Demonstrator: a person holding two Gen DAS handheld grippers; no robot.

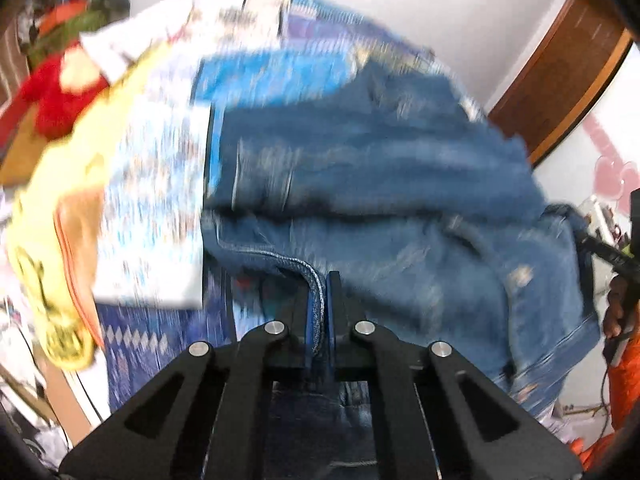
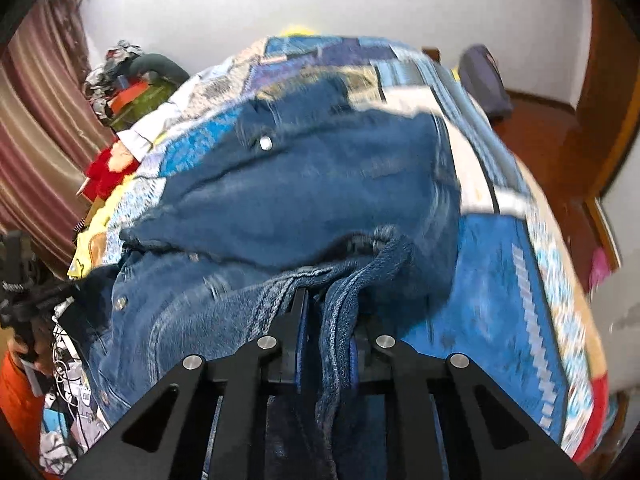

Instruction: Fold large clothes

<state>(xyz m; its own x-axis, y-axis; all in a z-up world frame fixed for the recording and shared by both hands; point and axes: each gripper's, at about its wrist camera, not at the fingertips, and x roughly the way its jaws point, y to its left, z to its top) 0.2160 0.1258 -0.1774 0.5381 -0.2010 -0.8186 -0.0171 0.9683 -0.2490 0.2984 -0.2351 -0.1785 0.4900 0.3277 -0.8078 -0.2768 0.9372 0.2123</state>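
Observation:
A blue denim jacket (image 1: 380, 184) with metal snap buttons lies on a bed with a blue patchwork cover (image 1: 160, 184). My left gripper (image 1: 322, 300) is shut on a stitched hem of the jacket. My right gripper (image 2: 326, 320) is shut on a bunched fold of the same jacket (image 2: 320, 184), which hangs down between its fingers. Both views are blurred by motion. The other gripper shows at the far right edge of the left wrist view (image 1: 624, 256) and at the far left edge of the right wrist view (image 2: 20, 280).
A yellow garment (image 1: 52, 240) lies at the left of the bed, with a red plush toy (image 1: 52, 92) and a pile of things behind it. Striped curtains (image 2: 36, 128) hang at left. A wooden door frame (image 1: 560, 80) stands at right.

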